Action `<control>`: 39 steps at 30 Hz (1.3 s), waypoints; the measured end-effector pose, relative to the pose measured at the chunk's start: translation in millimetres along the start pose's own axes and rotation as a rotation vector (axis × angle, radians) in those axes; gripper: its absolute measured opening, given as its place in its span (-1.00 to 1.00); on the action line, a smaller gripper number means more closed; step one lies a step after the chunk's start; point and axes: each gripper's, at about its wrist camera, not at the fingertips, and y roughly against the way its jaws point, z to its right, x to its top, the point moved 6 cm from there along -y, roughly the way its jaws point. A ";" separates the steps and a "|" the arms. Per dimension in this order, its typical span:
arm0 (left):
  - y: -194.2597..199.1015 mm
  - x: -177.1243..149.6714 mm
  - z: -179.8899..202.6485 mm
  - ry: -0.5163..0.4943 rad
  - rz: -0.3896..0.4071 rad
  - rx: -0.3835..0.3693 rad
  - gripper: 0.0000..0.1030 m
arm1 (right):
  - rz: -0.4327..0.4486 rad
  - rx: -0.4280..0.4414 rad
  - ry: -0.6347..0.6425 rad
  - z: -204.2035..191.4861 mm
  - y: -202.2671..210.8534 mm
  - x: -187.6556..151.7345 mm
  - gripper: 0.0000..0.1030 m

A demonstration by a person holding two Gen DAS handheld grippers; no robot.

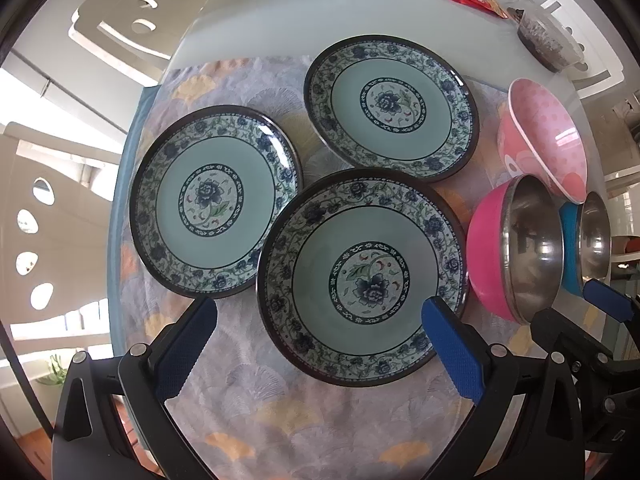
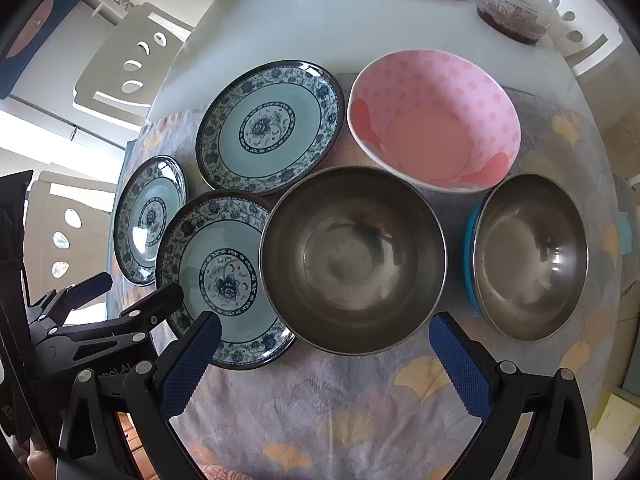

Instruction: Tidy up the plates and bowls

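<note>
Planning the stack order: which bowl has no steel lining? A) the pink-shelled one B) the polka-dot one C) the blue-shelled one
B: the polka-dot bowl is pink with dots inside, while the pink-shelled bowl and blue-shelled bowl show bare steel interiors.

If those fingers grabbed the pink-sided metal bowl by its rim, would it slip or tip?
Probably slippery: the pink-sided metal bowl has a shiny steel lining. It looks thin-walled, so likely light. Its rounded sides narrow toward the base, so a push might rock it.

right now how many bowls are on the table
3: a pink dotted bowl at the back, a pink steel bowl in front, a blue steel bowl at right.
</note>
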 end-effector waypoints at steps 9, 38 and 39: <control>-11.3 -11.9 -28.5 0.042 -0.024 0.015 0.98 | -0.004 0.006 -0.011 -4.1 0.6 -13.1 1.00; -109.7 -57.5 -68.0 0.015 -0.086 -0.077 1.00 | 0.057 -0.070 -0.055 -27.1 -102.5 -65.9 1.00; -110.6 -57.6 -68.4 0.014 -0.081 -0.076 1.00 | 0.066 -0.077 -0.052 -27.1 -103.2 -66.3 1.00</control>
